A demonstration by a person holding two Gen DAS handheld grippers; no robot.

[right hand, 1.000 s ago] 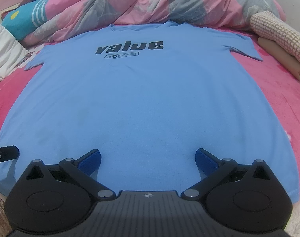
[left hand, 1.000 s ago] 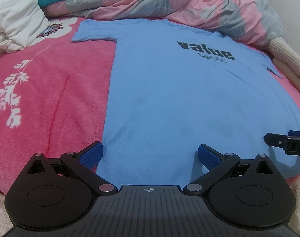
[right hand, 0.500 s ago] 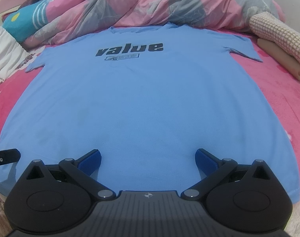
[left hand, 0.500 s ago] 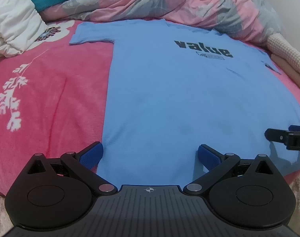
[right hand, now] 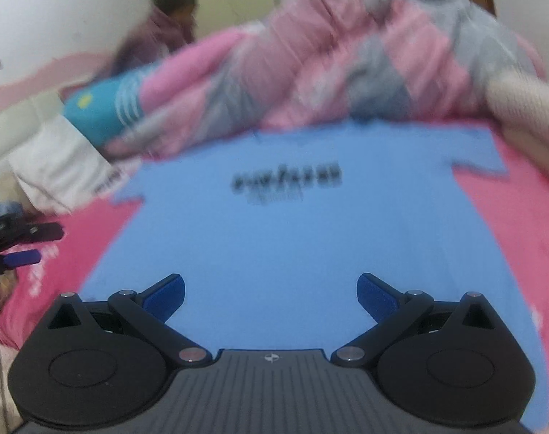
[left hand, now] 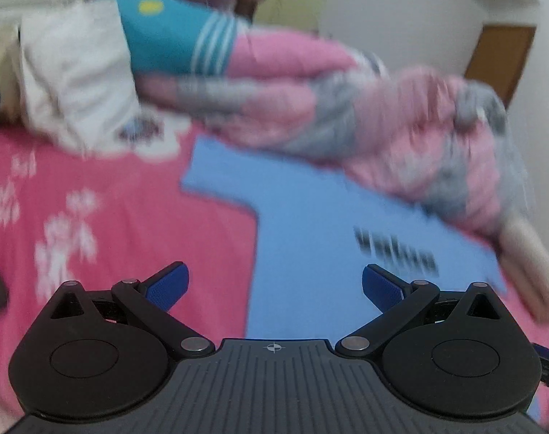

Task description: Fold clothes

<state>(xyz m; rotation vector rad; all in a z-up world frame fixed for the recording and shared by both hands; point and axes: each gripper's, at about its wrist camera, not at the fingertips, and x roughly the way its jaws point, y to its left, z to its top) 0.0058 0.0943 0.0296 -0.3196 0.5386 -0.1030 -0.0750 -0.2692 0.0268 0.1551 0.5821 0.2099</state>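
Nearest to you, in the left wrist view, your left gripper (left hand: 273,284) has its jaws spread wide, with nothing between the blue pads (left hand: 167,285). Its left pad hangs over the pink blanket (left hand: 122,224); its right pad hangs over the blue T-shirt (left hand: 310,238). Whether either pad touches the cloth cannot be told.

In the right wrist view, your right gripper (right hand: 270,291) is likewise fully parted and holds nothing. Both of its pads lie over the lower body of the T-shirt (right hand: 292,238). At 9 o'clock in this view the left gripper (right hand: 19,246) shows from the side, over the pink blanket (right hand: 527,224) and off the shirt's left edge.

The T-shirt lies flat and face up on the blanket, hem toward you and collar toward 12 o'clock. Its dark chest print (right hand: 287,177) is too blurred to read. One sleeve (left hand: 216,177) spreads toward 10 o'clock in the left wrist view; the other sleeve (right hand: 473,155) spreads toward 2 o'clock in the right wrist view.

Beyond the collar, a bunched pink and grey quilt (right hand: 346,72) runs across the bed. At 10 o'clock lie a teal striped cushion (left hand: 169,39) and white fabric (left hand: 68,83). At 3 o'clock sits a cream knitted roll (right hand: 527,108).

Farthest off, at 11 o'clock, a person (right hand: 165,21) sits against the wall. No container appears in either view.
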